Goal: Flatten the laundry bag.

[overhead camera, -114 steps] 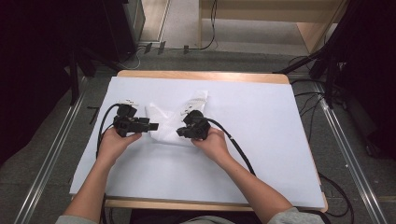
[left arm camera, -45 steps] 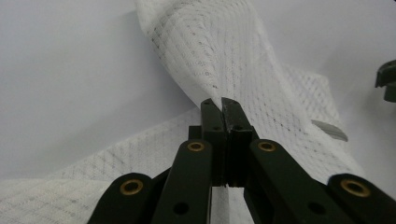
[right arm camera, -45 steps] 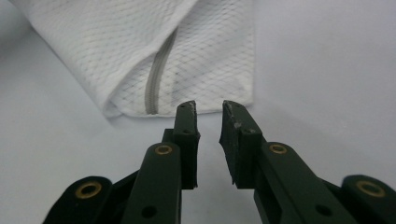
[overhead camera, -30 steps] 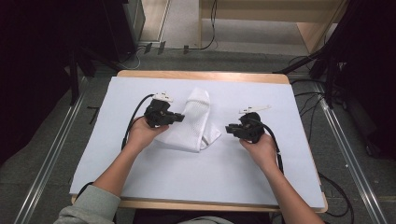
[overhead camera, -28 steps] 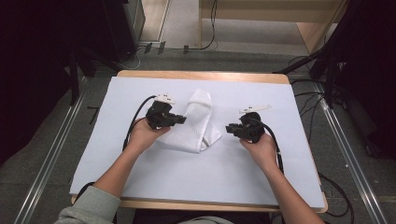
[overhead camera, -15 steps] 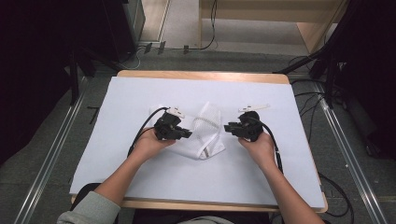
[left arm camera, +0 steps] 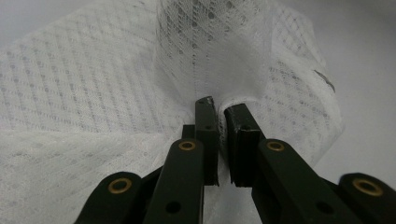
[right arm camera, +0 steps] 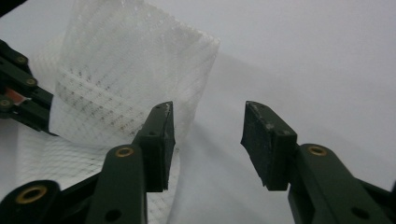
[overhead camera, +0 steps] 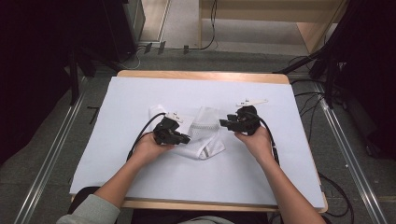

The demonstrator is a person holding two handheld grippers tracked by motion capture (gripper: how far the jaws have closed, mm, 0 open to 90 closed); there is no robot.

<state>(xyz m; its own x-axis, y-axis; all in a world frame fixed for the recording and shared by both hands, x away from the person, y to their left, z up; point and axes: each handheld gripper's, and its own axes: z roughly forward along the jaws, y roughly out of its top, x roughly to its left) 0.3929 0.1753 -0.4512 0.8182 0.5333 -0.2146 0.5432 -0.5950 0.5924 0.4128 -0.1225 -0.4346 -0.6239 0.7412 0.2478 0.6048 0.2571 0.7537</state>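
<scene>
A white mesh cloth (overhead camera: 203,131) lies crumpled at the middle of the white-covered table (overhead camera: 140,93). My left gripper (overhead camera: 187,139) rests on the cloth's left part. In the left gripper view the left gripper (left arm camera: 220,108) pinches a raised fold of the mesh cloth (left arm camera: 116,79) between its tips; its jaws have just been opening a little, and only a narrow gap shows. My right gripper (overhead camera: 224,123) sits at the cloth's right edge. Its jaws (right arm camera: 208,116) have just been opening and stand wide with nothing between them; the mesh cloth (right arm camera: 130,70) rises beside its left finger.
The table's wooden edge (overhead camera: 201,74) runs along the far side, with floor, rails and cables beyond. Black cables trail from both grippers across the cover. In the right gripper view the left gripper (right arm camera: 18,93) shows at the far left.
The left hand has moved right and toward me, dragging the cloth into a bunched heap. The right gripper has stayed near its spot and its jaws have spread apart.
</scene>
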